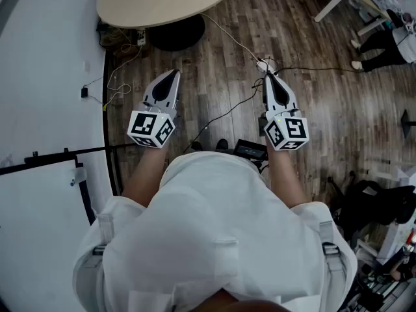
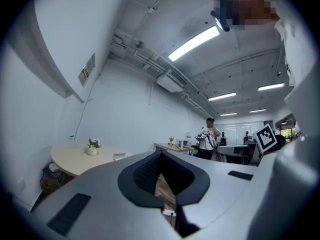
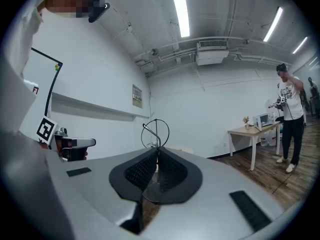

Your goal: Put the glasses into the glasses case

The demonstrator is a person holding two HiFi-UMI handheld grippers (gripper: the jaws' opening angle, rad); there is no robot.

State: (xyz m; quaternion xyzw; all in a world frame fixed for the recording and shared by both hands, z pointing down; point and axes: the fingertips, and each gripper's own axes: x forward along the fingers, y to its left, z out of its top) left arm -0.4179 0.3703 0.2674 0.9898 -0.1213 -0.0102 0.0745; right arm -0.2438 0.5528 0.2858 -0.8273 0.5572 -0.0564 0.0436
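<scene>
Thin wire-rimmed glasses (image 3: 151, 135) stick up from the tips of my right gripper (image 3: 156, 151), which is shut on them; one round rim and a temple arm show in the right gripper view. Seen from the head view, that right gripper (image 1: 267, 75) hangs over the wooden floor at centre right, and the glasses are too thin to make out. My left gripper (image 1: 174, 73) is level with it on the left, shut, with nothing between its fingertips (image 2: 161, 153). No glasses case can be made out in any view.
A round beige table (image 1: 162, 2) stands ahead, carrying a small plant pot (image 2: 91, 149) and a flat white item (image 2: 120, 155). Cables (image 1: 224, 112) trail across the floor. A whiteboard (image 1: 32, 226) stands low left. Another person (image 3: 290, 119) stands by a desk (image 3: 250, 131) to the right.
</scene>
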